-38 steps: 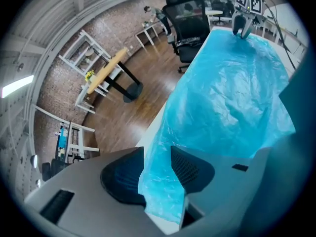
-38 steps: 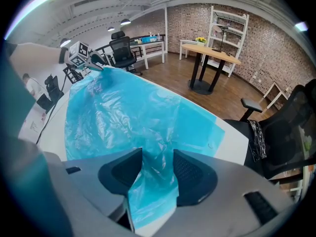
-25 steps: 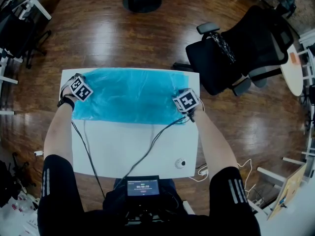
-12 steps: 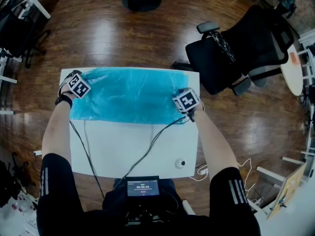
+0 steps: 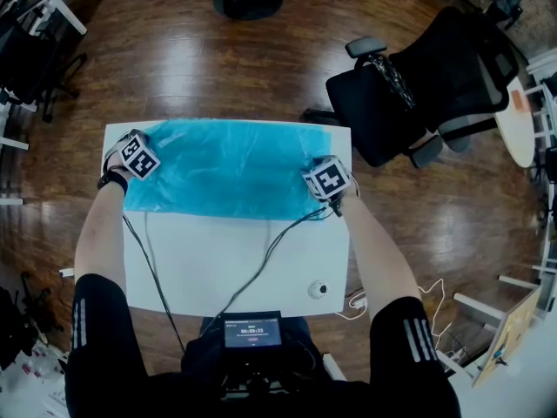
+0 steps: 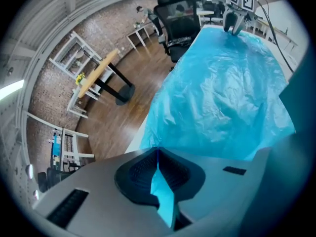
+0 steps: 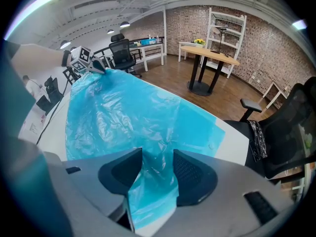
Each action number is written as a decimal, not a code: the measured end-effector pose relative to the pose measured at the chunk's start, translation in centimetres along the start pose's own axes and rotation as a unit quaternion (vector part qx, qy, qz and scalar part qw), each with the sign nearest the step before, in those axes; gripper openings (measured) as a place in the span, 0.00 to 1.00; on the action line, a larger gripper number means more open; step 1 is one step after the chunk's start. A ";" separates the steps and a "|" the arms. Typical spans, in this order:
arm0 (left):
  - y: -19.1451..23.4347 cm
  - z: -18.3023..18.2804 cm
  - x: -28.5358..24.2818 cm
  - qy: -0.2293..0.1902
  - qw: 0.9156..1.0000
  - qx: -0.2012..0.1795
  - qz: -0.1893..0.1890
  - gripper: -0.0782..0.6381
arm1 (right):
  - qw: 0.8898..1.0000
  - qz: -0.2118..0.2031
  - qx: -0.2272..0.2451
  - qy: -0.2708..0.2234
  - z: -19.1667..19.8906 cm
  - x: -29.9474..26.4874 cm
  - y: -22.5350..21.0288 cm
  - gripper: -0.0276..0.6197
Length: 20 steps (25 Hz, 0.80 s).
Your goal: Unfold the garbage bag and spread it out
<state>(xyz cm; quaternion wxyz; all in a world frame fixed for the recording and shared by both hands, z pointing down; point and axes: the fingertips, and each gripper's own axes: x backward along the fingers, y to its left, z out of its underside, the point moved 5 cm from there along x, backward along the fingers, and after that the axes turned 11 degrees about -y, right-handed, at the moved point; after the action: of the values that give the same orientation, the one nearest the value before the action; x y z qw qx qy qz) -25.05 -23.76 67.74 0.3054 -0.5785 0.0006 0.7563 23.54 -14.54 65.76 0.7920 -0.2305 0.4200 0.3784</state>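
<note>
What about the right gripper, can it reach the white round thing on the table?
Probably yes, once it drops the bag: only bare table separates the right gripper from the round thing.

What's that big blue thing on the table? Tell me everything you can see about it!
It is a thin, shiny blue plastic bag, crinkly all over. It lies spread flat across the far half of the white table, nearly from side to side. The left gripper, whose jaws have just been closing, pinches a thin bit at its left end. The right gripper clamps a bunched bit at its right end. Its far right corner looks smoother.
</note>
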 end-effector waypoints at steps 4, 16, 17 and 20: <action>-0.2 -0.4 1.0 -0.023 0.999 -0.026 -0.027 0.12 | 1.000 -0.001 -0.003 0.002 0.2 0.0 -0.1 0.41; -0.4 -3.2 6.5 -0.114 0.989 -0.026 -0.089 0.12 | 1.000 0.013 -0.006 0.004 0.7 -0.3 -0.6 0.41; -0.6 -3.4 7.0 -0.123 0.988 -0.026 -0.093 0.12 | 1.000 0.013 -0.007 0.001 0.6 -0.3 -0.5 0.41; -1.3 -4.0 8.9 -0.149 0.983 -0.031 -0.106 0.11 | 1.000 0.014 -0.007 -0.004 0.2 -0.3 -0.3 0.41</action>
<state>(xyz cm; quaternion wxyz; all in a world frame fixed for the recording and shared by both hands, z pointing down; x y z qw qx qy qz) -22.23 -20.07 59.09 0.3624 -0.4652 -0.1298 0.7971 23.75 -14.74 66.11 0.7867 -0.2290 0.4174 0.3930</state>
